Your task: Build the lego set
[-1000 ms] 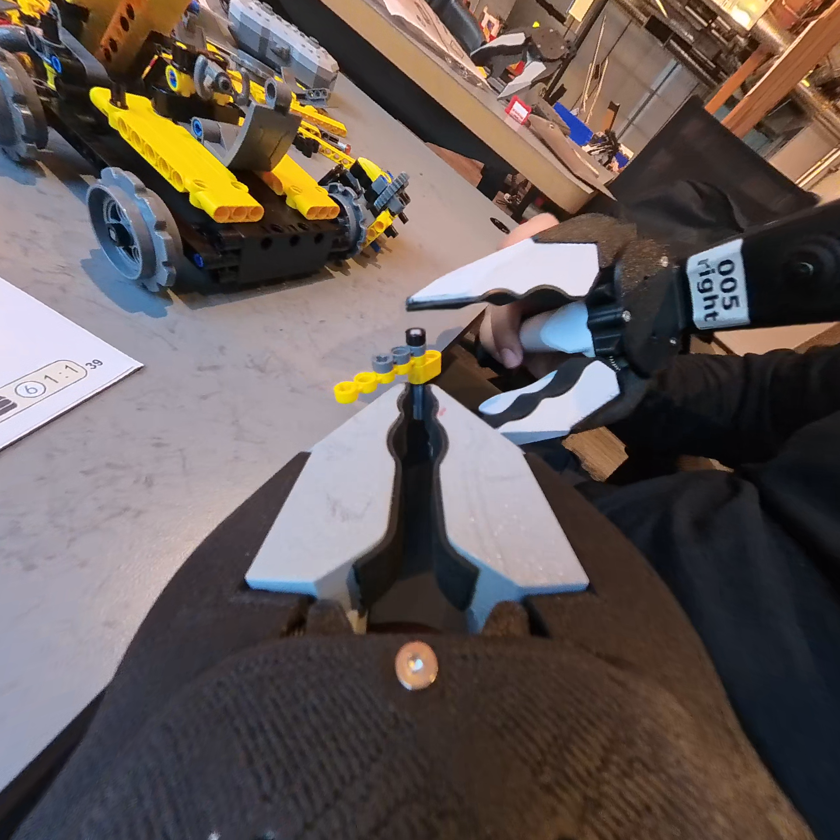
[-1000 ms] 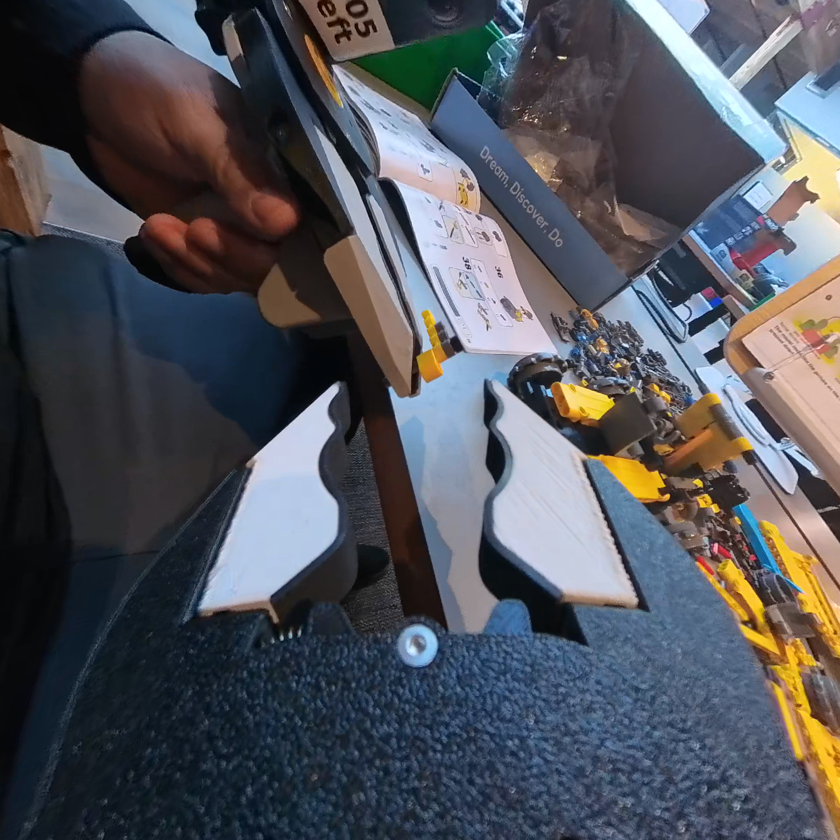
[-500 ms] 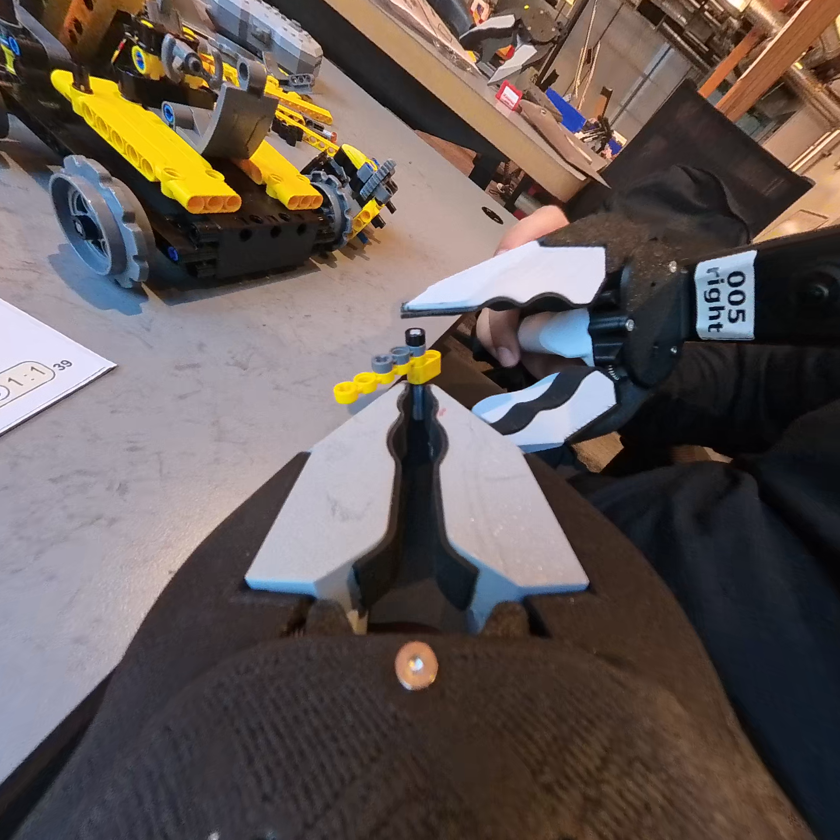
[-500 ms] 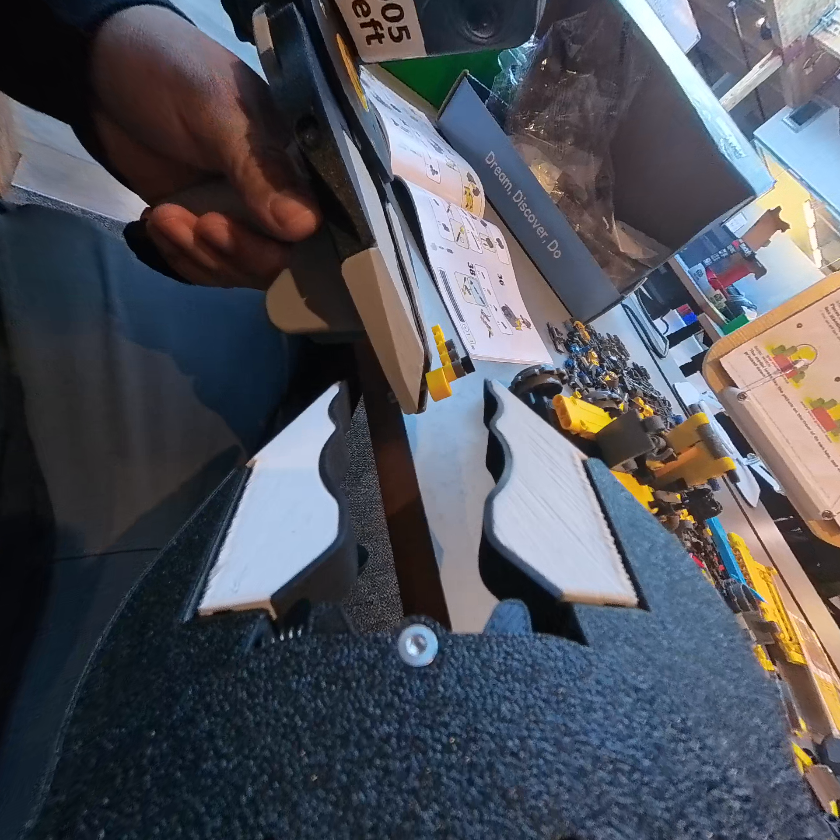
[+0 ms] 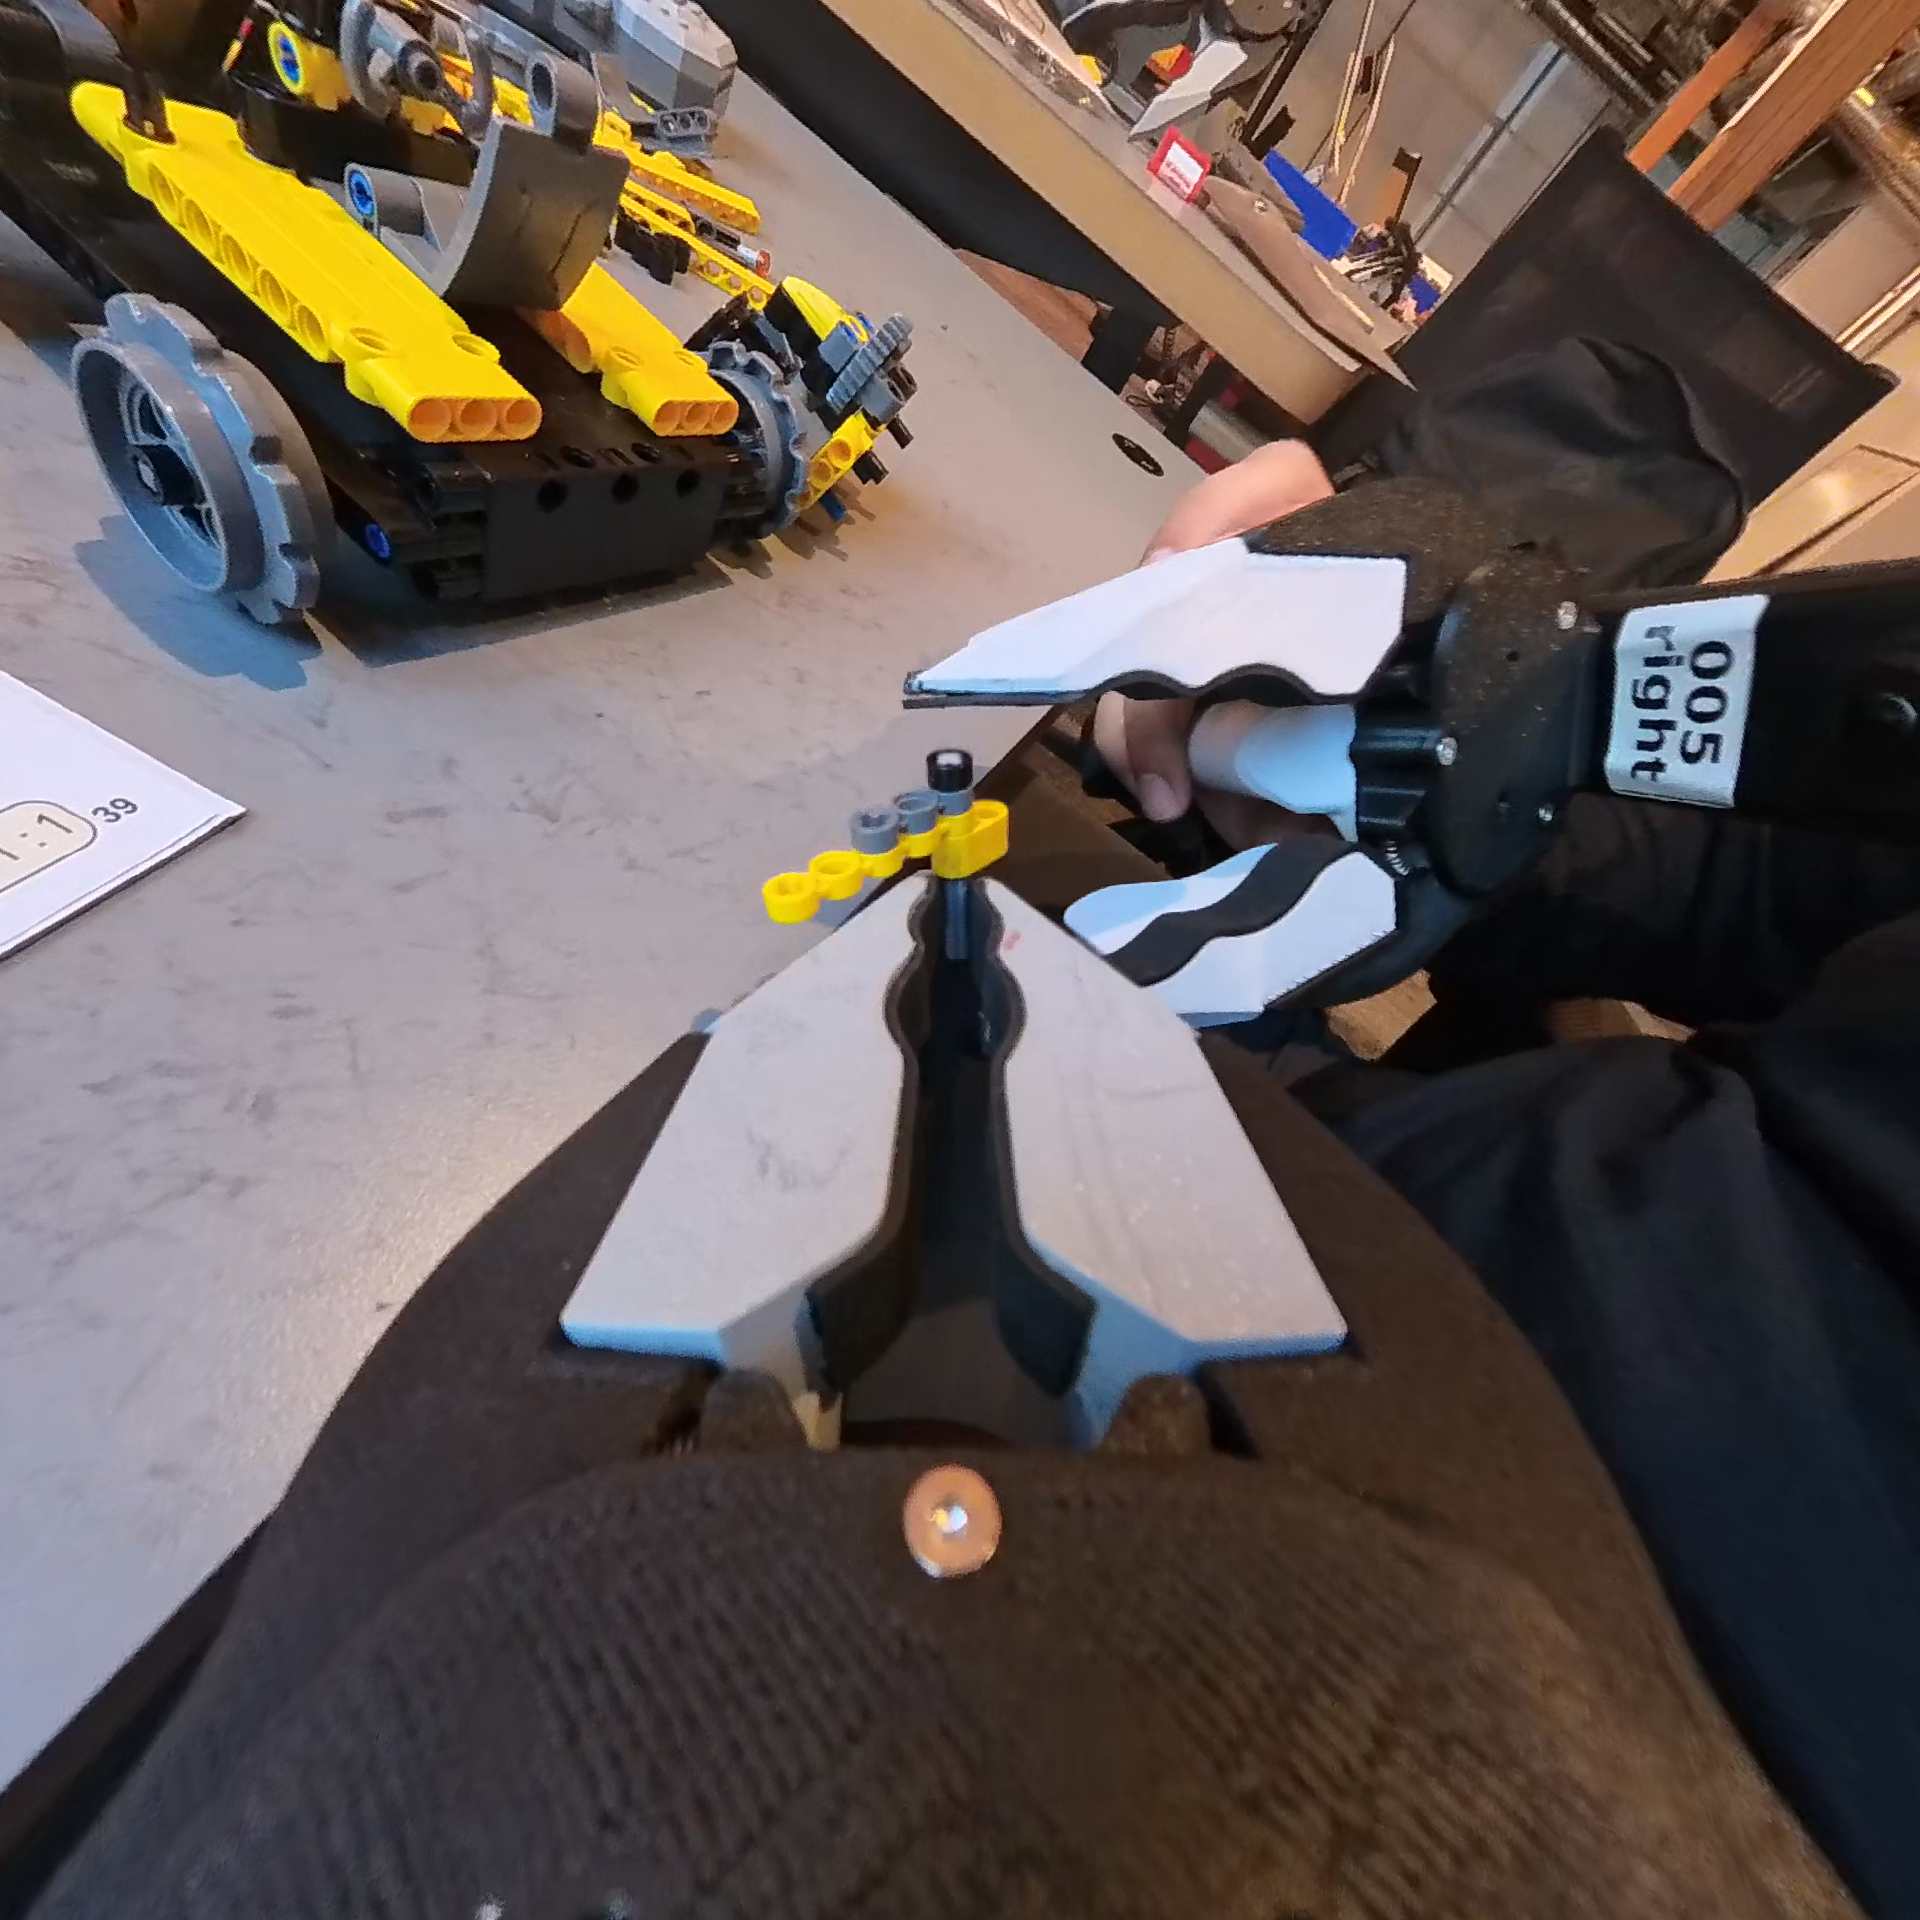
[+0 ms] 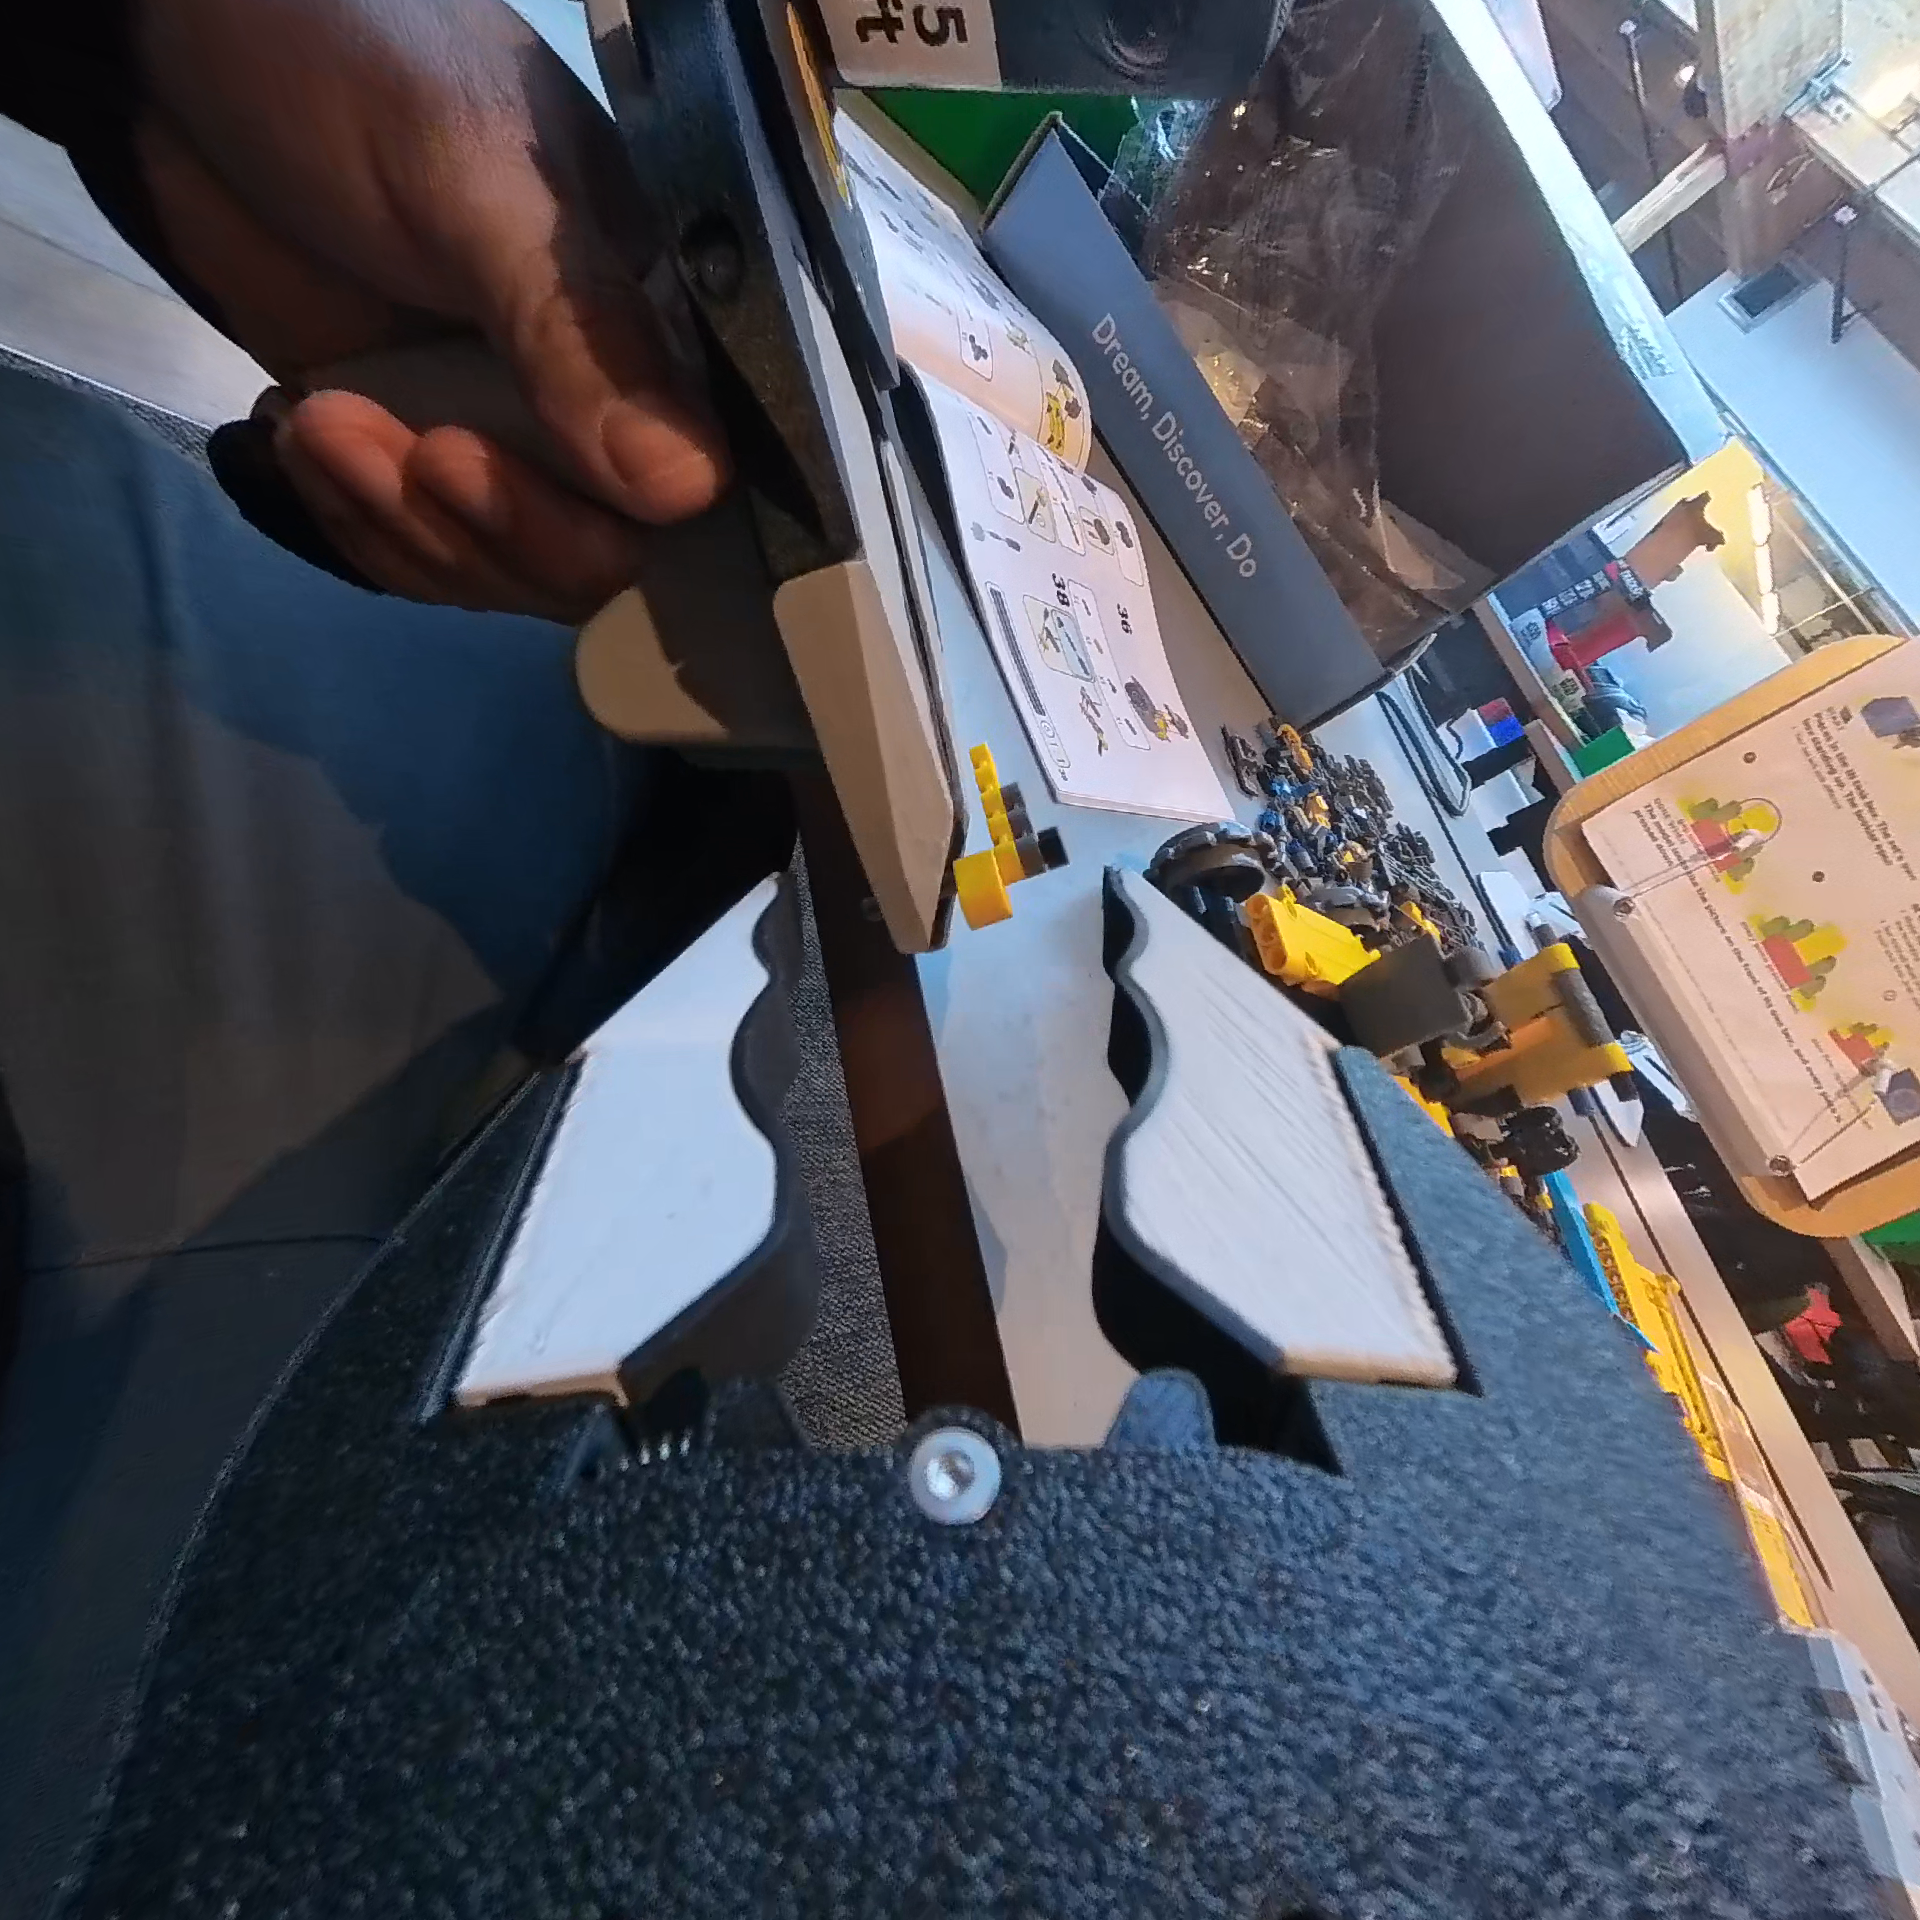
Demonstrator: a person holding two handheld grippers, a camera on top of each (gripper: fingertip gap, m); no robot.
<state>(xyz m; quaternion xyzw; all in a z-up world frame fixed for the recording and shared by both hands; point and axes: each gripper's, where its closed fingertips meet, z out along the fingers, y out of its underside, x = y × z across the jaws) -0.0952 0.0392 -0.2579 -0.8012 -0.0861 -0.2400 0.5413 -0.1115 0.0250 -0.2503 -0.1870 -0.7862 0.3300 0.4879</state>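
left gripper (image 5: 951, 904): jaws clenched on black axle, yellow-grey beam piece (image 5: 894, 840) crosswise | right gripper (image 6: 940, 914): jaws released

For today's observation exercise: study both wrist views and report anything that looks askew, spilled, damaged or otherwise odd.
Nothing looks damaged or spilled. The left tongs are shut on a small yellow-and-grey brick assembly, held off the grey table. The right tongs stand open beside it. Loose bricks lie heaped beyond the open instruction booklet.
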